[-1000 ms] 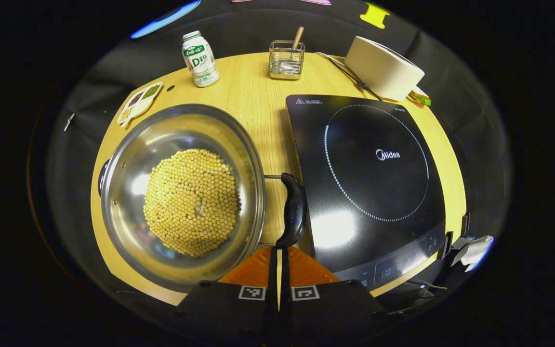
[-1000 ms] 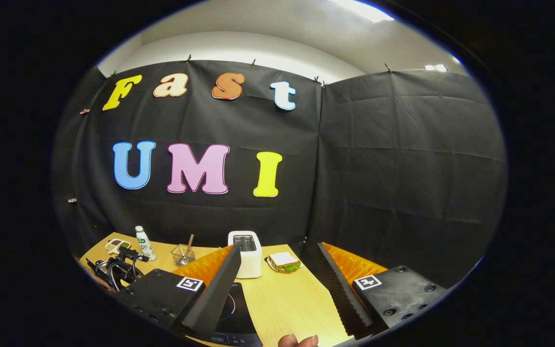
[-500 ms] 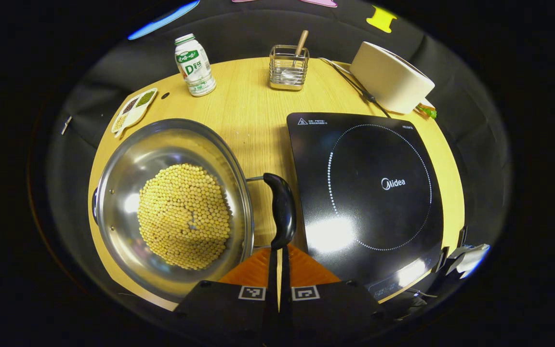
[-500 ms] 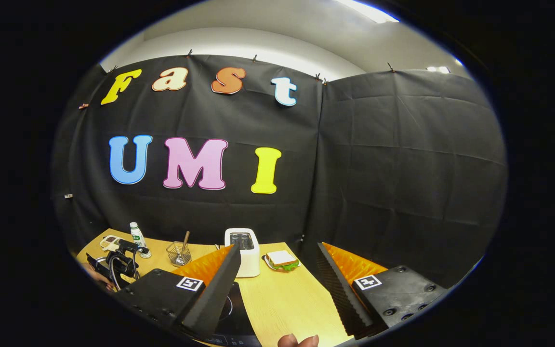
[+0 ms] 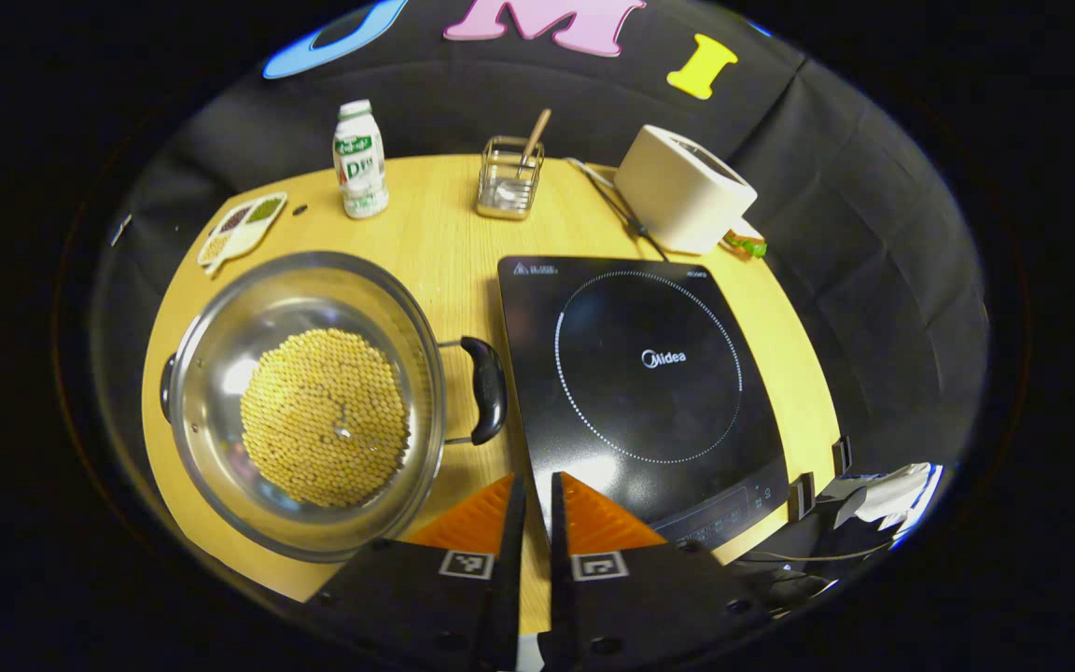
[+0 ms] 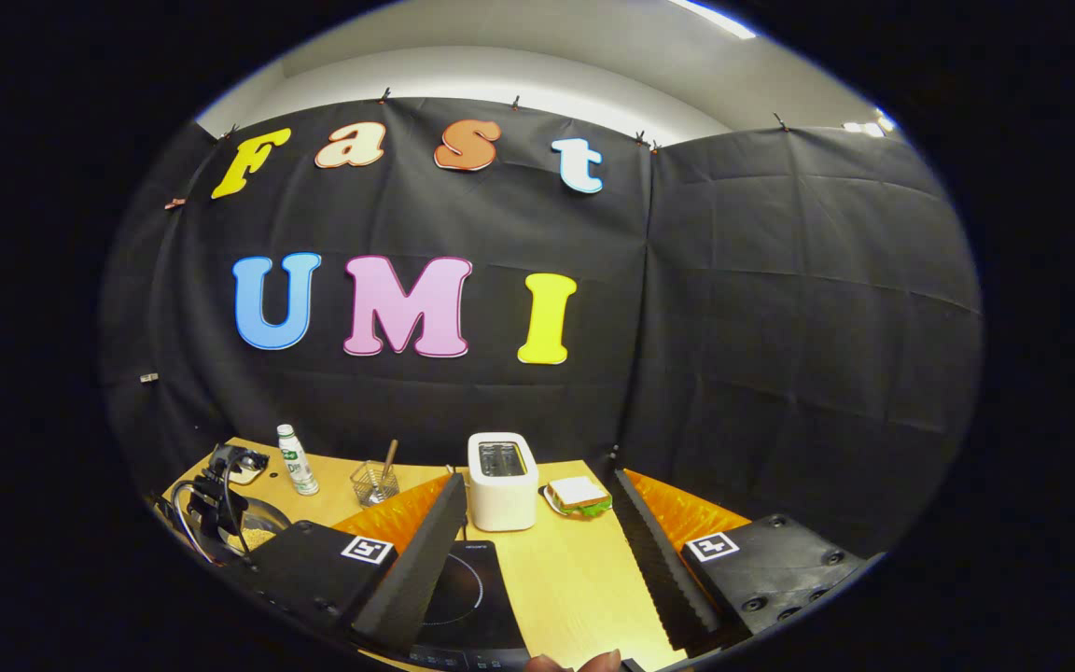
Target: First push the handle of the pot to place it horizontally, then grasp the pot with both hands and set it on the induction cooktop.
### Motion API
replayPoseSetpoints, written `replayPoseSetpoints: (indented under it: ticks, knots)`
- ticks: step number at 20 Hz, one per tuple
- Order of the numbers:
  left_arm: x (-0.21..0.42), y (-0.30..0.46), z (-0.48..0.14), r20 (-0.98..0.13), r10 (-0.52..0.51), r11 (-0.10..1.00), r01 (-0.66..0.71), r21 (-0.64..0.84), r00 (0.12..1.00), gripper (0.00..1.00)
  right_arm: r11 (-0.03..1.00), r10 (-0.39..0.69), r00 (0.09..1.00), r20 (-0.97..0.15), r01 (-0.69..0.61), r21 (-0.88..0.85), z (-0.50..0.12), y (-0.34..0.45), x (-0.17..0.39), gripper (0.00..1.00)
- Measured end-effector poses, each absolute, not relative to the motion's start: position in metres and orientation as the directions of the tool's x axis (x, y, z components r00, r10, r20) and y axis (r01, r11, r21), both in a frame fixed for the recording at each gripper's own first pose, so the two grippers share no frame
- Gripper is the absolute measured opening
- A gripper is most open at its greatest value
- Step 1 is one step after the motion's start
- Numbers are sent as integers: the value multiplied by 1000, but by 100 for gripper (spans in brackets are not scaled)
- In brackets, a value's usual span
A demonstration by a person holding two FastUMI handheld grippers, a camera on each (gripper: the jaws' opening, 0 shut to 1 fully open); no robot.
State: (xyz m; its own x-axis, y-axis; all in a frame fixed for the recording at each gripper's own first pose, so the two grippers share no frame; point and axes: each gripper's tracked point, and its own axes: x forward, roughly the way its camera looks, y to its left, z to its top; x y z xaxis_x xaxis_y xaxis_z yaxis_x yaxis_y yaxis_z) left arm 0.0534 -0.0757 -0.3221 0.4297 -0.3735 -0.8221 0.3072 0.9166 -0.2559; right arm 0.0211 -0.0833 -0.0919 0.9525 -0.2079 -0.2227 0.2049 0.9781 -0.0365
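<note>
Two grippers idle: left gripper hanging nearly closed, empty, handle at its 11 o'clock; right gripper gaping wide, empty. Steel pot of soybeans sitting at 9 o'clock of induction cooktop. Handle push looking finished; next needing two-handed grasp.

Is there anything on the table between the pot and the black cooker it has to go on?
Nothing visible. The pot sits right beside the induction cooktop, its black handle nearly at the cooktop's edge, with bare table between.
</note>
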Motion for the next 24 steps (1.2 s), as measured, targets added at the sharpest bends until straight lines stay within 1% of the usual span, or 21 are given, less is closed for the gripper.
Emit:
replayPoseSetpoints:
  ticks: [2,4,5,6,9,11,14,16,18,21,24]
  knots:
    - [56,-62,-301,-782,-392,911,325,-255,484,54,989,-147,958,-245,149,-14,-100,-59,26,98]
    - [56,-39,-284,-756,-380,920,305,-248,532,96,996,-62,958,-281,76,39,-111,-24,33,98]
    - [63,-27,-279,-746,-371,925,286,-249,552,98,997,-13,952,-306,36,71,-118,-4,37,98]
    - [66,-13,-273,-740,-364,930,269,-251,566,96,995,36,943,-332,-2,102,-127,16,43,98]
    - [74,47,-270,-740,-305,952,213,-220,599,96,981,157,897,-413,-93,171,-159,71,55,98]
    - [82,93,-276,-749,-249,968,178,-176,615,96,971,216,861,-460,-139,196,-180,103,60,99]
    - [88,153,-284,-757,-191,982,128,-142,625,96,953,288,802,-524,-188,237,-216,149,64,99]
    - [95,188,-294,-770,-160,987,88,-134,618,95,944,320,764,-561,-206,259,-236,171,68,99]
    - [104,215,-310,-787,-131,991,69,-112,602,95,942,328,726,-605,-202,268,-257,186,72,99]
    - [123,236,-329,-806,-135,991,85,-105,577,95,944,326,672,-665,-187,273,-288,201,79,99]
    - [148,250,-355,-831,-110,994,79,-79,546,94,947,319,615,-721,-184,263,-318,212,85,99]
